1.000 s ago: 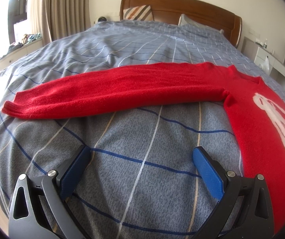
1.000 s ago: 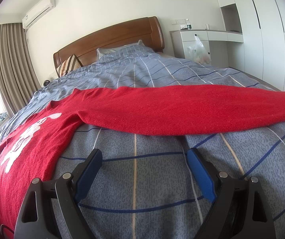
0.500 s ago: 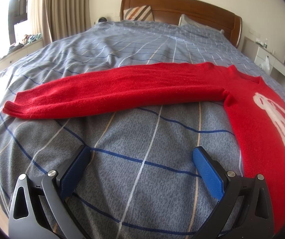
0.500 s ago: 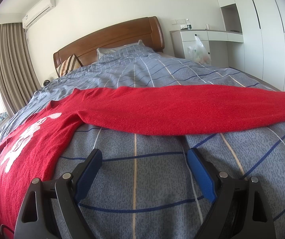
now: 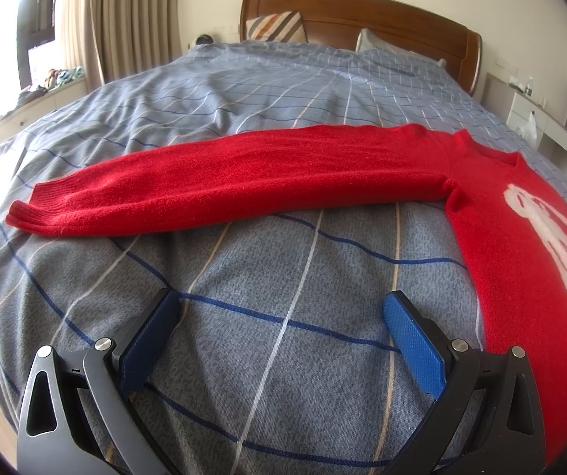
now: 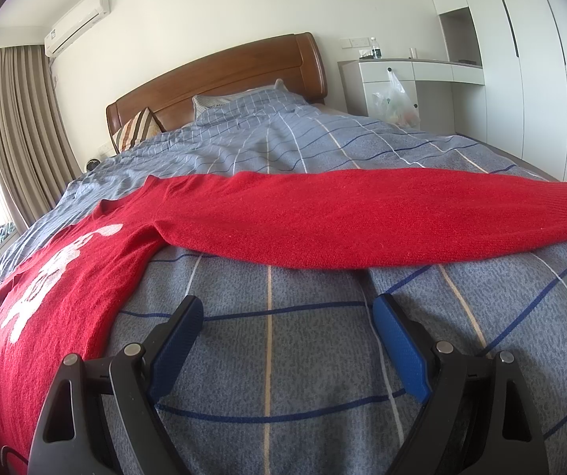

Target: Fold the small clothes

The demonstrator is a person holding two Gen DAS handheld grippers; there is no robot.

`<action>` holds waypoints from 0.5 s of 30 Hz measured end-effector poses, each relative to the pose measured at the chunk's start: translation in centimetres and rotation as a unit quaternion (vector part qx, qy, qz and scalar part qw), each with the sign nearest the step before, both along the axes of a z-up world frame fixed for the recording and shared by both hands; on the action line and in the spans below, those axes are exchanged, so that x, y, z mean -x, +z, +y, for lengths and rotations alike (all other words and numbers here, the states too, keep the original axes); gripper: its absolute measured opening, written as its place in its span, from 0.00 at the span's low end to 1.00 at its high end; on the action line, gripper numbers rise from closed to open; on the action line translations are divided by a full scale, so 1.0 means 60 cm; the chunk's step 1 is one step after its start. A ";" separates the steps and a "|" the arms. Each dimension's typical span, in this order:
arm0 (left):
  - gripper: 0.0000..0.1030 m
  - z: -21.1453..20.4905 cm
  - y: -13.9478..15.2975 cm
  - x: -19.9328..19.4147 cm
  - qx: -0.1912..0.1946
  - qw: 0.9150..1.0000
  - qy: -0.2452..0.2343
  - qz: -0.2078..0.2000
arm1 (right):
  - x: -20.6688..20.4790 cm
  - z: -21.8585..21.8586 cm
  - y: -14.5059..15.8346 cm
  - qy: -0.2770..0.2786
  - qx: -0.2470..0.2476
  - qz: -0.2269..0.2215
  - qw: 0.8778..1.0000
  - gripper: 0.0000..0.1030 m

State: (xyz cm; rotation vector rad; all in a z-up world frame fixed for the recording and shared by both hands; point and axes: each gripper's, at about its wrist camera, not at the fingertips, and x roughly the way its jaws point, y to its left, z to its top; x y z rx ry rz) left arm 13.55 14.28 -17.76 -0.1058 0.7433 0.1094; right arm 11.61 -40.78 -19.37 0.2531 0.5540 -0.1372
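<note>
Red sweater [image 5: 520,237] flat on bed [image 5: 283,356], sleeves outspread; left gripper [image 5: 283,308], right gripper [image 6: 287,312] jaws apart, empty.

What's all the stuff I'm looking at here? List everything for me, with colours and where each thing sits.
Red knitted sweater with white figure: one, spread flat on the bed, sleeves stretched out sideways.
Blue-grey checked bedspread: one, covers the bed.
Brown wooden headboard: one, far end.
Striped cushion: one, brown and cream, against the headboard.
Beige curtains: left of the bed.
White air conditioner: one, high on the wall.
White desk unit: right of the bed, clear plastic bag hanging on it.
Left gripper: black with blue pads, open, above the bedspread.
Right gripper: same, open.
</note>
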 end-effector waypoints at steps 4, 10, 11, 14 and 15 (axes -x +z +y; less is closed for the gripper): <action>1.00 0.000 0.000 0.000 0.000 1.000 0.000 0.000 | 0.000 0.000 0.000 0.000 0.000 0.000 1.000 0.84; 1.00 0.000 0.000 0.000 0.000 1.000 0.000 0.000 | 0.000 0.000 0.000 0.000 0.000 0.000 1.000 0.85; 1.00 0.000 0.000 0.000 0.000 1.000 0.000 0.000 | 0.001 0.000 0.000 0.000 0.000 0.000 1.000 0.85; 1.00 0.002 0.000 0.000 0.000 1.000 0.000 0.000 | 0.000 0.000 0.000 0.000 0.000 0.000 1.000 0.85; 1.00 0.002 0.000 0.000 0.000 1.000 0.000 0.000 | 0.001 0.000 0.000 0.000 0.000 0.000 1.000 0.85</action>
